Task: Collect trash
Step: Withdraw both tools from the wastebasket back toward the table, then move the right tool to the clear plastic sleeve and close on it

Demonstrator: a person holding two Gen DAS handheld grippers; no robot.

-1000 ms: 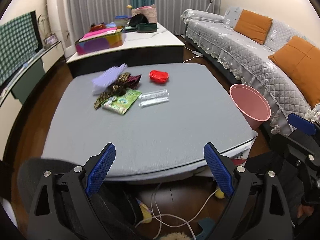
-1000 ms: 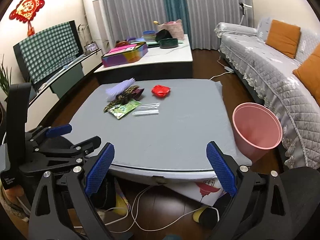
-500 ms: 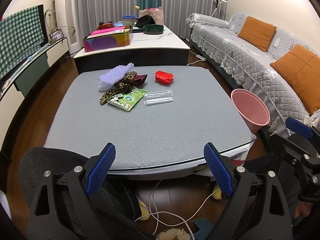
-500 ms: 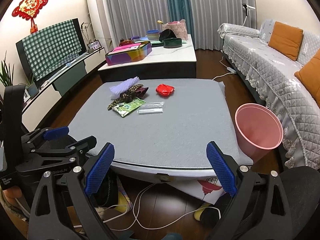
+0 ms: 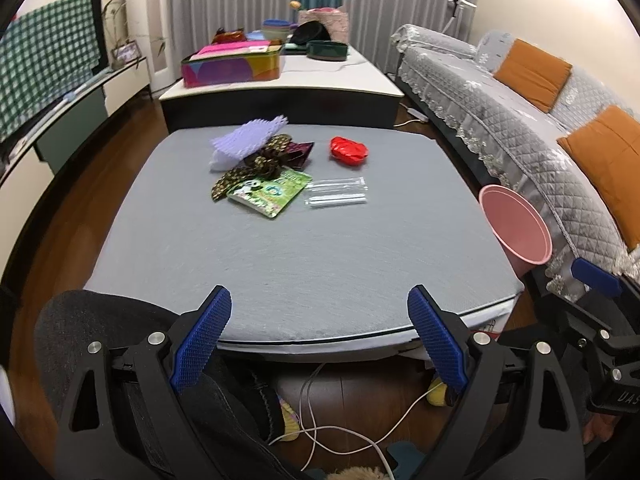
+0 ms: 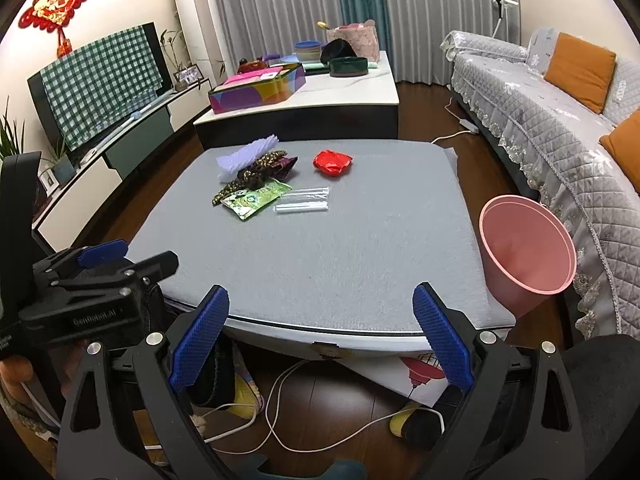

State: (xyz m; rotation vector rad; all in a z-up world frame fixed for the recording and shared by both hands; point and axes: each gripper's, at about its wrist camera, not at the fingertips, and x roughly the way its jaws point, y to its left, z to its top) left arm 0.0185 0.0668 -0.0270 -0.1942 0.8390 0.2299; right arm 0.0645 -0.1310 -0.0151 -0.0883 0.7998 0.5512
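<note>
Left wrist view: the left gripper hangs at the near edge of the grey table, its blue fingers spread wide and holding nothing. The trash lies well ahead on the far half of the table — a lilac foam sheet, a dark patterned wrapper, a green packet, a clear plastic sleeve just beside the packet, and a red wrapper lying apart. A pink bin stands off the table's right edge, by the sofa. The right gripper shows only partly at the right border.

Right wrist view: the right gripper also gapes wide and empty, short of the table edge — the same trash pile lies far ahead. This view alone looks into the bin's open mouth and shows a hand gripping the left gripper's black body at the left.
</note>
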